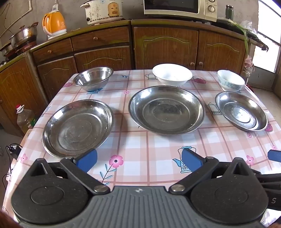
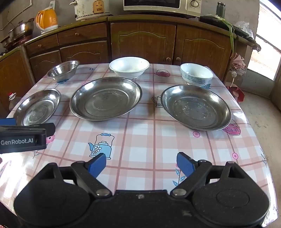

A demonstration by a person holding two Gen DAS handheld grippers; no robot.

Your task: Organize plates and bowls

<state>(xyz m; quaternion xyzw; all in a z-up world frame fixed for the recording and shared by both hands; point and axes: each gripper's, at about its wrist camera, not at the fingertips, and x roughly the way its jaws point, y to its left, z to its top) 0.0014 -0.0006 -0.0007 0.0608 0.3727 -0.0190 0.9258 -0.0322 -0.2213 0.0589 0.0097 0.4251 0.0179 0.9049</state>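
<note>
Three steel plates lie in a row on the checked tablecloth [image 1: 140, 150]: a left plate [image 1: 77, 127] [image 2: 37, 107], a big middle plate [image 1: 166, 109] [image 2: 105, 98] and a right plate [image 1: 241, 110] [image 2: 195, 107]. Behind them stand a steel bowl [image 1: 93, 78] [image 2: 63, 70], a white bowl [image 1: 172, 74] [image 2: 129, 66] and a blue-patterned bowl [image 1: 230, 80] [image 2: 196, 74]. My left gripper [image 1: 138, 160] hovers open over the near cloth, just short of the left plate. My right gripper [image 2: 141, 164] is open too, nothing between its blue pads, short of the right plate.
Wooden cabinets [image 1: 166, 47] run behind the table with an orange kettle [image 1: 53, 23], a rice cooker [image 1: 103, 10], a microwave [image 1: 179, 7] and a pot [image 1: 23, 35] on top. An oil bottle [image 1: 25, 119] stands on the floor left. The table edge [image 2: 260, 133] drops off right.
</note>
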